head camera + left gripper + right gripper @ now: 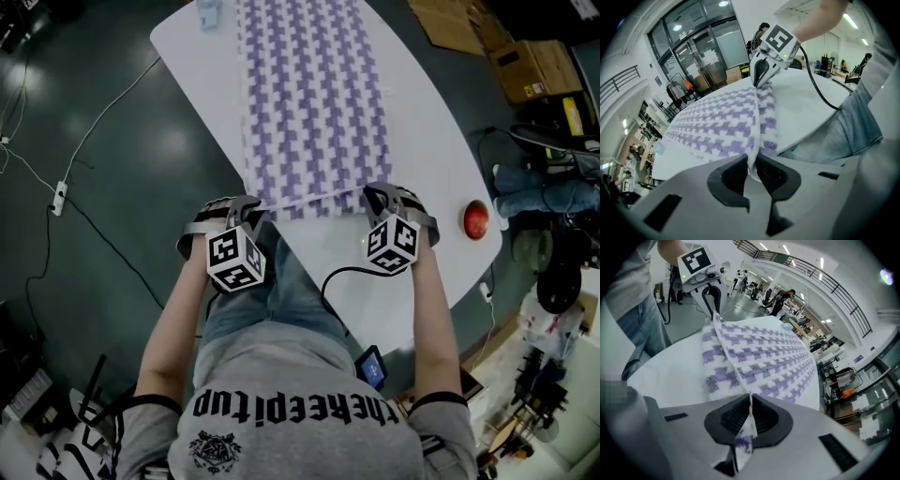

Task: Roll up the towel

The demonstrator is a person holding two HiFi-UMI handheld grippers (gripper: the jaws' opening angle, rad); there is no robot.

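**Head view:** A purple-and-white checked towel (314,103) lies spread on a white oval table (427,141) and stretches away from both claws. The left claw (251,208) has the near left corner and the right claw (375,195) has the near right corner. The near hem runs between them. A round red object (475,219) sits on the table out to the right of the right claw, apart from it.

**Left gripper view:** The left claw (752,168) is clamped on the towel (717,126), with the corner pinched between its dark pads. From the pads the hem runs straight ahead, raised off the table (806,105), to the right claw (758,83), which bites the far corner. A narrow strip of cloth hangs down on the right of the hem, and the rest lies flat to its left.

**Right gripper view:** The right claw (749,411) is closed tight on the towel (768,357). A tail of cloth pokes back through behind its ribbed pads. The lifted hem leads ahead to the left claw (712,310), which pinches the other corner. The spread cloth lies to the right of the hem and bare table (665,369) to its left.
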